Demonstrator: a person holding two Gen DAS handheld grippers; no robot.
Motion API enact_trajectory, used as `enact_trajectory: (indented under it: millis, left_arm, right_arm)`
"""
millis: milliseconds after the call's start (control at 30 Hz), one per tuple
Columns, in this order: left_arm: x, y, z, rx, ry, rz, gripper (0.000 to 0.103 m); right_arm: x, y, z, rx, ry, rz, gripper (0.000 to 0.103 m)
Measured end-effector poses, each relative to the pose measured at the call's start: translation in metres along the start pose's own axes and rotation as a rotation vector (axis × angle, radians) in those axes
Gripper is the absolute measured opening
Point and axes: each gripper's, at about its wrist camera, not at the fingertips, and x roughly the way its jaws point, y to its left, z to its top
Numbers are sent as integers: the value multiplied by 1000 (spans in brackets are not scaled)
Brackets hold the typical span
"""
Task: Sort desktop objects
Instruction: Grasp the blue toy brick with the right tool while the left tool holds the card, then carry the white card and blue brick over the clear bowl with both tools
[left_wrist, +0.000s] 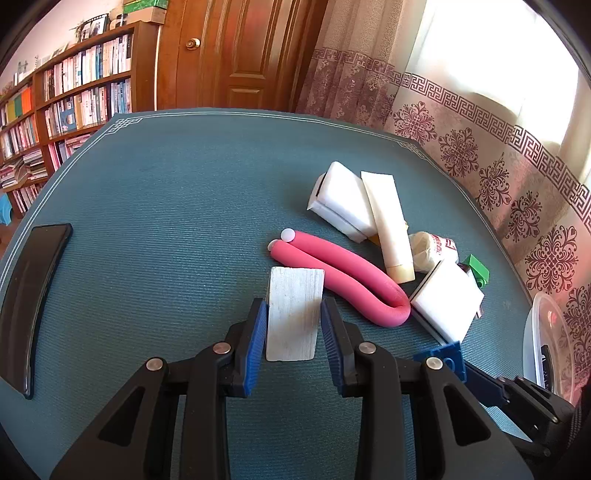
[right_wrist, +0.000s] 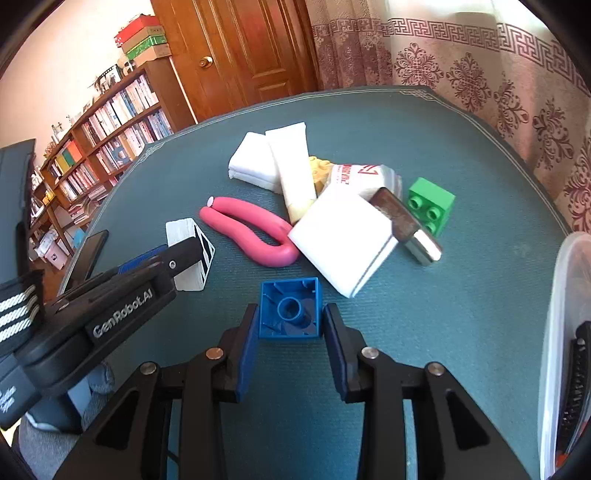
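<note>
My left gripper is shut on a white card-like block, held upright just above the teal table mat. The right wrist view shows the same block in that gripper, at the left. My right gripper has its blue pads against both sides of a blue toy brick, whose hollow underside faces me. Beyond lie a bent pink foam roller, a white tube, white foam blocks, a green brick and a yellow brick.
A clear plastic container stands at the right table edge. A black phone lies at the left edge. A red-printed white packet and a metal piece sit in the pile. Bookshelves, a door and curtains stand behind.
</note>
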Motion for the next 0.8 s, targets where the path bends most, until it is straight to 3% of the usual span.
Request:
enact_trajectory:
  millis: [433, 700, 800]
  left_arm:
    - [-7, -18, -11, 40, 0, -97, 32]
    - [-12, -34, -16, 84, 4, -118, 32]
    - [-16, -42, -16, 103, 0, -129, 25]
  right_arm:
    - [-38, -31, -17, 98, -41, -48, 38]
    - [-58, -55, -27, 157, -68, -74, 38]
    - [-67, -59, -29, 169, -85, -80, 38]
